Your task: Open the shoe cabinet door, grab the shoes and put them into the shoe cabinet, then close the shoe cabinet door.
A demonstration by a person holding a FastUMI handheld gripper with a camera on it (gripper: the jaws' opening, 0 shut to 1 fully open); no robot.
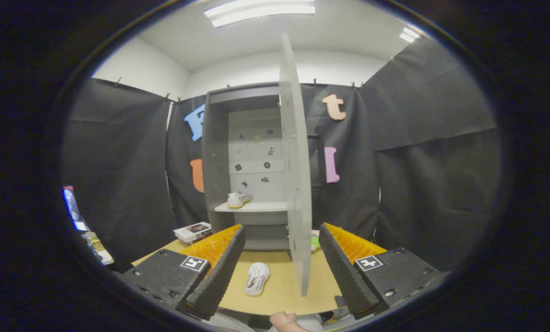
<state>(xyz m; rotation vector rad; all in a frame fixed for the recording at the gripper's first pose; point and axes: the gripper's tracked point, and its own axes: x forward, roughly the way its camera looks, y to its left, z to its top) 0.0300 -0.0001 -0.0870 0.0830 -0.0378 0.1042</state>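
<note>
A grey shoe cabinet (216, 157) stands at the back of the wooden table (279, 295). Its door (295, 184) is swung wide open toward me, edge-on, reaching to just ahead of the gap between my fingers. One white shoe (238, 199) rests on the cabinet's white shelf (256, 207). A second white shoe (257, 278) lies on the table between my fingers, left of the door's lower edge. My gripper (277, 306) is open, with nothing held; the door's bottom corner hangs between the fingers without touching them.
A stack of books (193, 231) lies on the table left of the cabinet. A small green and pink thing (315, 240) sits right of the door. Part of a hand (284, 320) shows below the table's near edge. Black cloth walls surround the booth.
</note>
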